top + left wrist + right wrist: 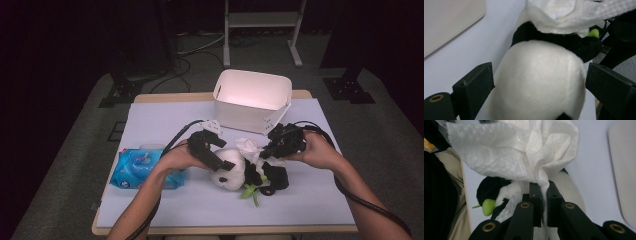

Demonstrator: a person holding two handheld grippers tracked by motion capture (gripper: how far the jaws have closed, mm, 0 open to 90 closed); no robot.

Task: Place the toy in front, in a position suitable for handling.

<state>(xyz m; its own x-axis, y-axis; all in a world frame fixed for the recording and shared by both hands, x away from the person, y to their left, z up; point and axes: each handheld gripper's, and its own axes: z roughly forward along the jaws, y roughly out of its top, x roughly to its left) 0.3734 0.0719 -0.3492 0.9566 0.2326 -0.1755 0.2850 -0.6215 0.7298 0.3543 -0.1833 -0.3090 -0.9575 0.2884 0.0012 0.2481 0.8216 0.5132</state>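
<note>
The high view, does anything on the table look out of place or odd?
The black-and-white plush panda lies toppled on its side on the pale table mat; a crumpled white tissue pinched by the right gripper hangs over it. Nothing looks spilled or damaged.

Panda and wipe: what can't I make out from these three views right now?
- Panda face: high view, hidden under the left tongs and too small.
- Whether the left tongs' pads touch the panda: left gripper view, fur hides the inner faces.
- Wipe underside, where it meets the panda: right gripper view, its folds cover it.
- Bin floor: high view, near wall hides it.
- Wipes pack label: high view, too small, partly under the left forearm.
</note>
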